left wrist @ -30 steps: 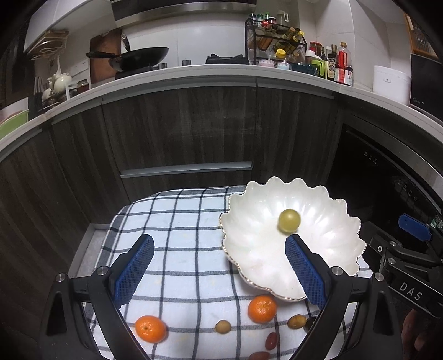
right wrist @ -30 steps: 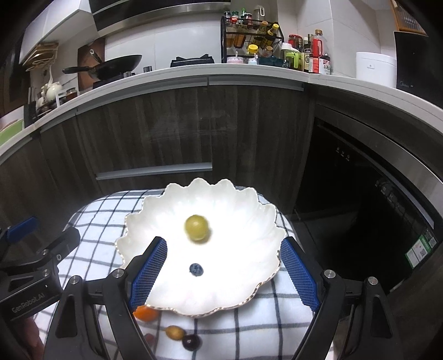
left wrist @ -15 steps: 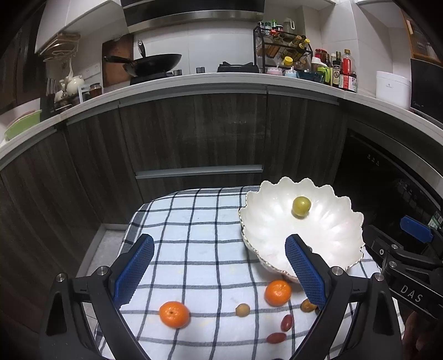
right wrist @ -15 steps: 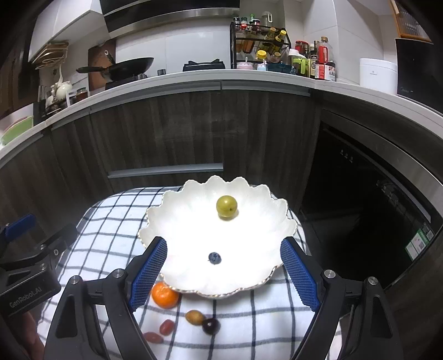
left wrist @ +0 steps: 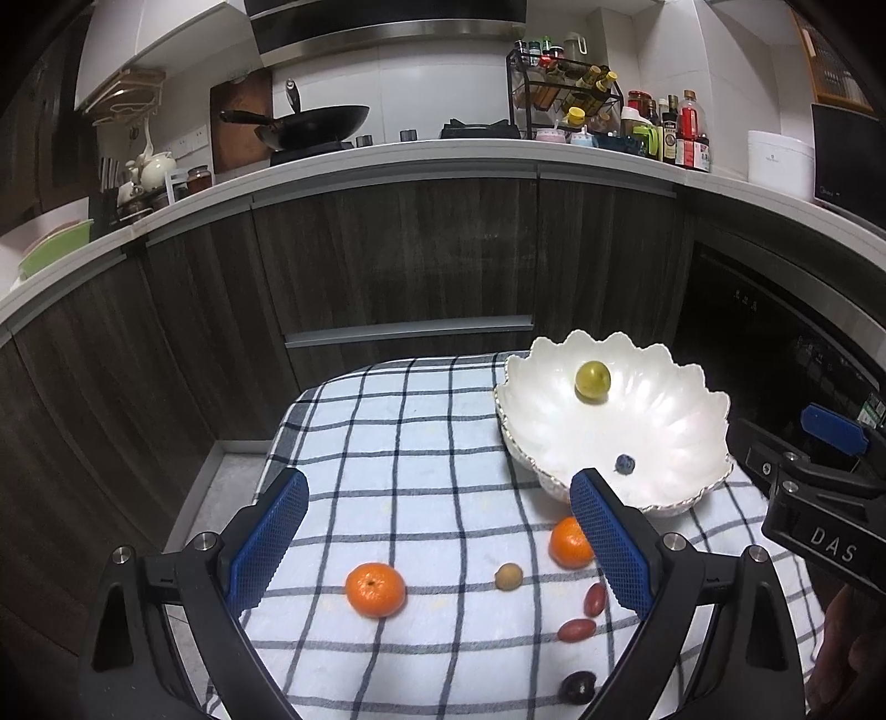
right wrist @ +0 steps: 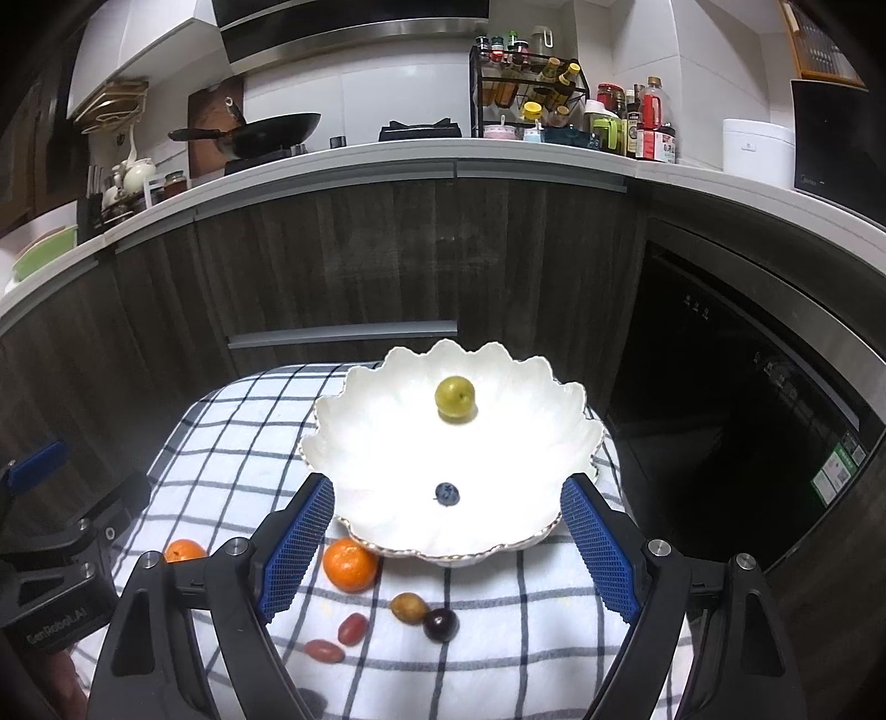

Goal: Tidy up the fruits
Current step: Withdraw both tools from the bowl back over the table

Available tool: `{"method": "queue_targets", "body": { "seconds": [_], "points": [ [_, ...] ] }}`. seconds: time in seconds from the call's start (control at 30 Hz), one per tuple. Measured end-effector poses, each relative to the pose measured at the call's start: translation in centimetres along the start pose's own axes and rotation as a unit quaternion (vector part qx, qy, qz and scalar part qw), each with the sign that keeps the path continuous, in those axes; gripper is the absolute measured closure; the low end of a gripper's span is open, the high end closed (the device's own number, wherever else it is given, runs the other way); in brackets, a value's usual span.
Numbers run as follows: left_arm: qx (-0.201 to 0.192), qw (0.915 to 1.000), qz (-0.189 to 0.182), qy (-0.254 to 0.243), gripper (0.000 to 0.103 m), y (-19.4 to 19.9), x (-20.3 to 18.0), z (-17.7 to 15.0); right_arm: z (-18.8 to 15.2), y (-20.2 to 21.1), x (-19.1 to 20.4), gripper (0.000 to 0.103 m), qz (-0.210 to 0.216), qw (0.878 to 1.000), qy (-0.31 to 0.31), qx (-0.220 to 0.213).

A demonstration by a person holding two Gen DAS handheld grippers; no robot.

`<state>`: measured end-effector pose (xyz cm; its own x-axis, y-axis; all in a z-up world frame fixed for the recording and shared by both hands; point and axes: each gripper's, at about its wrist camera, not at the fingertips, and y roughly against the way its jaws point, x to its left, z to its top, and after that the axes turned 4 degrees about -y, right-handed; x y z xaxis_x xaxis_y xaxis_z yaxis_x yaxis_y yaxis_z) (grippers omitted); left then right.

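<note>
Tilting downward, jaws wide — both grippers face the bowl.

- Curving across the room: a pale counter over dark wood-grain cabinets.
- Sitting on the hob: a black wok.
- Crowding a wire spice rack and the counter beside it: bottles and jars.
- Standing at the far right: a white rice cooker.
- Reflecting light overhead: a steel range hood.
</note>
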<state>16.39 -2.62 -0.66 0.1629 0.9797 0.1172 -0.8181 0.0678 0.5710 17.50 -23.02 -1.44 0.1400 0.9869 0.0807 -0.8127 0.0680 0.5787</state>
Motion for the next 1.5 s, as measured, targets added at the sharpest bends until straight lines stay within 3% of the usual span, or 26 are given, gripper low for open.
{"method": "queue_targets", "body": {
  "seconds": [0.4,0.93,1.5],
  "points": [
    [0.019,0.9997,-0.007,0.016,0.006,0.5,-0.8,-2.5,-1.7,0.4,0.4,0.018,0.015,1.000,0.022,0.008],
    [0.042,0.9984,-0.035,-0.012,0.006,-0.7,-5.0,-5.4,-4.2,-1.2,-2.0,0.018,0.020,0.998,0.055,0.032],
    [0.066,0.9945,-0.055,-0.061,0.012,-2.9,-8.5,-8.1,-7.1,-4.2,-3.1,0.018,0.065,0.991,0.094,0.065]
  ]
}}
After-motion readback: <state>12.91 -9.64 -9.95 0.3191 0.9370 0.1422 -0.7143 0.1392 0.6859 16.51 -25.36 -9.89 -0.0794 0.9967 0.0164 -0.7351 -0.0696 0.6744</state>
